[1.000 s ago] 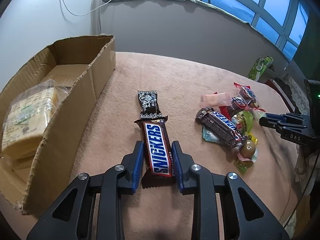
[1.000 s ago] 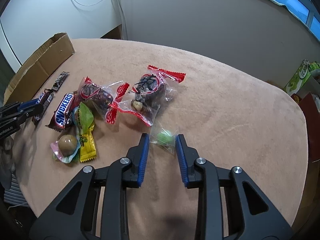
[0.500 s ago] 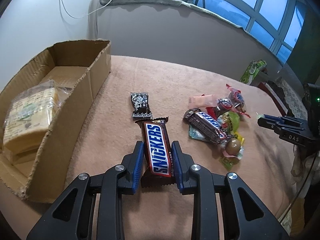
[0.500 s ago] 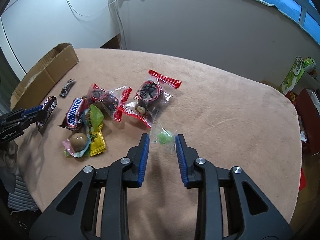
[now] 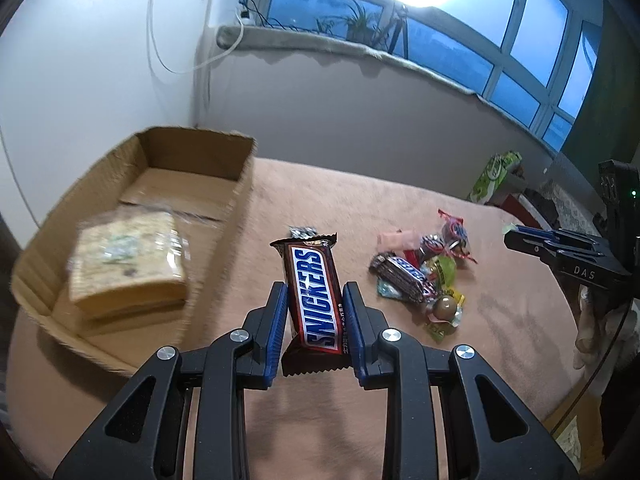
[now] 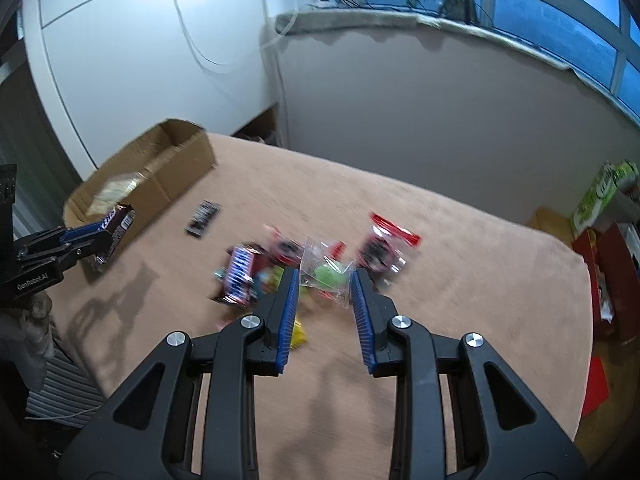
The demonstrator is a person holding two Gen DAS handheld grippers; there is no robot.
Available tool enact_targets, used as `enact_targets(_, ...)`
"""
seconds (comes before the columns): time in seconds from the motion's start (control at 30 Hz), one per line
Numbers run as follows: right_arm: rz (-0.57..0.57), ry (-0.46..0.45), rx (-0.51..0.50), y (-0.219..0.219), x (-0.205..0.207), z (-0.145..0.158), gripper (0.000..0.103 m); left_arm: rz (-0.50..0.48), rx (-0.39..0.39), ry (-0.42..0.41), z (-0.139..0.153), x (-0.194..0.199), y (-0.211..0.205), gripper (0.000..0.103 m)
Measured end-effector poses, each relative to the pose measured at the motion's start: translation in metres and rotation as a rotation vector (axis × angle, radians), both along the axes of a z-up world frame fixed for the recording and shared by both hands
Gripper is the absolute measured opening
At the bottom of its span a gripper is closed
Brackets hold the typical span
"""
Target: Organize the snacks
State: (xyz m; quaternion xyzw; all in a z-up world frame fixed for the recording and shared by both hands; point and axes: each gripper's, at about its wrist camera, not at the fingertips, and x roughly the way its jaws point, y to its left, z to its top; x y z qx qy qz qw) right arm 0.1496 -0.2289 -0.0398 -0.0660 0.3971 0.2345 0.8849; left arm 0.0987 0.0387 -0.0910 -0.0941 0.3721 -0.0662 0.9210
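Observation:
My left gripper (image 5: 315,300) is shut on a Snickers bar (image 5: 312,276) and holds it above the pink-beige table (image 5: 352,196), beside the open cardboard box (image 5: 240,184). From the right wrist view the same bar (image 6: 116,222) hangs at the far left. My right gripper (image 6: 325,280) is shut on a green candy in a clear wrapper (image 6: 330,276), lifted over the pile of snacks (image 6: 244,268). That pile (image 5: 420,276) holds a second Snickers, a brown ball candy and red-ended packets. A small black packet (image 6: 203,218) lies alone on the table.
A wrapped pack of biscuits (image 5: 128,260) lies in the near end of the box; its far end is bare. A green carton (image 6: 600,196) stands beyond the table's right edge. A wall and a window sill close off the far side.
Both grippers have risen. The Snickers bar has come up off the table in the left gripper, and the green candy has come up off the table in the right one.

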Motion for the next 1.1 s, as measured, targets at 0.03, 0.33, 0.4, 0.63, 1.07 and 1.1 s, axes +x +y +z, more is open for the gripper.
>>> enact_targets(0.03,0.007,-0.005,0.003,0.005,0.0,0.003,0.028,0.006,-0.001,-0.005,0.002,-0.001,0.003,0.027)
enact_targets(0.33,0.076,-0.038,0.018,0.055,0.0,0.022,0.028,0.075,-0.005,-0.037,0.011,-0.014,0.046,0.027)
enact_targets(0.4,0.092,-0.044,0.02,0.067,0.001,0.026,0.028,0.094,-0.005,-0.04,0.011,-0.016,0.056,0.027)
enact_targets(0.63,0.145,-0.063,0.024,0.107,0.009,0.038,0.028,0.133,-0.005,-0.027,0.006,-0.017,0.082,0.027)
enact_targets(1.07,0.234,-0.037,0.045,0.185,0.039,0.037,0.028,0.133,-0.005,0.005,-0.004,-0.016,0.097,0.027)
enact_targets(1.1,0.239,-0.034,0.045,0.19,0.041,0.036,0.028,0.131,-0.006,0.006,-0.004,-0.016,0.098,0.027)
